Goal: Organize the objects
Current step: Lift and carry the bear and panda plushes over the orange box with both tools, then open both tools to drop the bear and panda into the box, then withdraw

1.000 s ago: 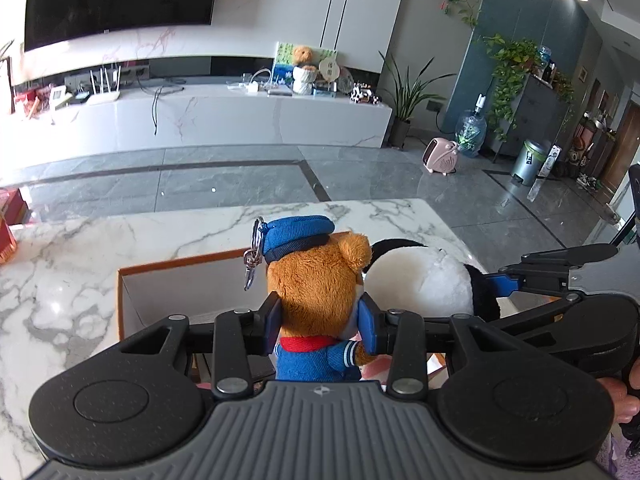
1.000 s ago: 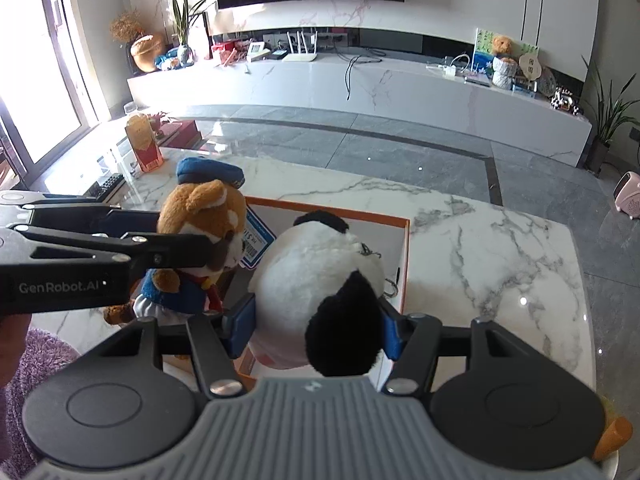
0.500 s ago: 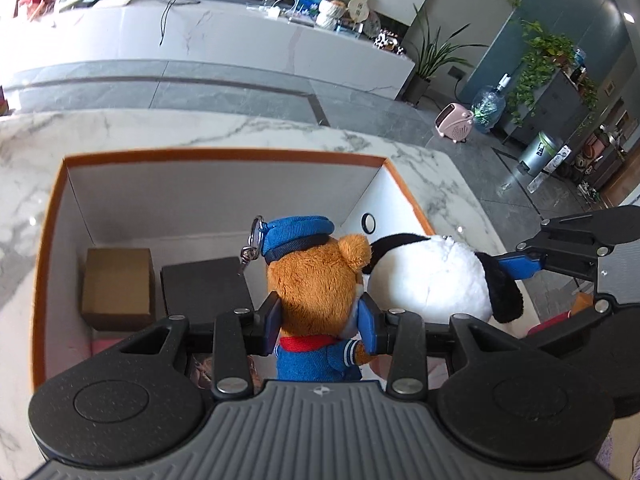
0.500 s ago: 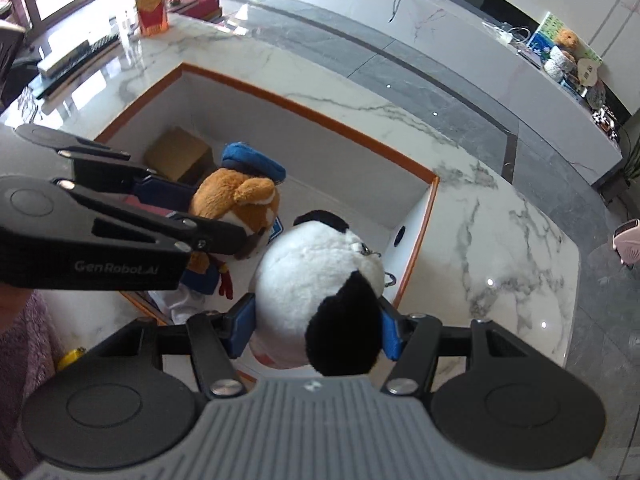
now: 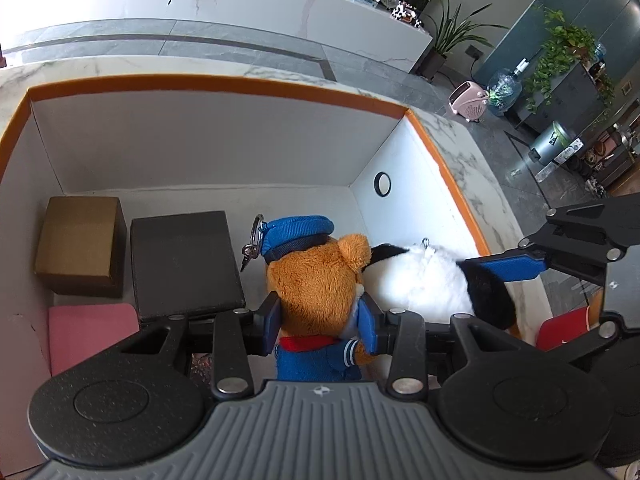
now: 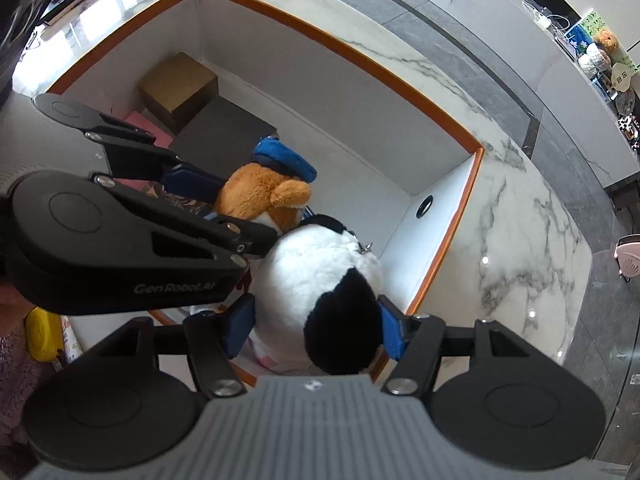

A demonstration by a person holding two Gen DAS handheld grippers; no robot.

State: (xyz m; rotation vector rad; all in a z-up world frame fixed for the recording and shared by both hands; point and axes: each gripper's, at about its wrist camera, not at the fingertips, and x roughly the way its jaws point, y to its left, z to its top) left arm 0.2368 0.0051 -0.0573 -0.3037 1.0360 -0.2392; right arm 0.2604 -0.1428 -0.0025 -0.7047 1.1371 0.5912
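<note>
This is a home living room — a long white marble media console [image 5: 240, 4] runs along the far wall with cables, knick-knacks and a small plush on it. Grey floor tiles [image 5: 200, 46], potted plants [image 5: 452, 36], a water jug [image 5: 505, 88] and a pink heater [image 5: 469, 100] surround a marble tabletop [image 6: 516, 216] — plainly domestic furnishings.

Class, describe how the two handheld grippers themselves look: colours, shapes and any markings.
Both are matte black with blue fingers. The left gripper has round discs beside a ribbed grey plate. Its side reads "GenRobot.AI" in the right wrist view. The right gripper looks the same.
</note>
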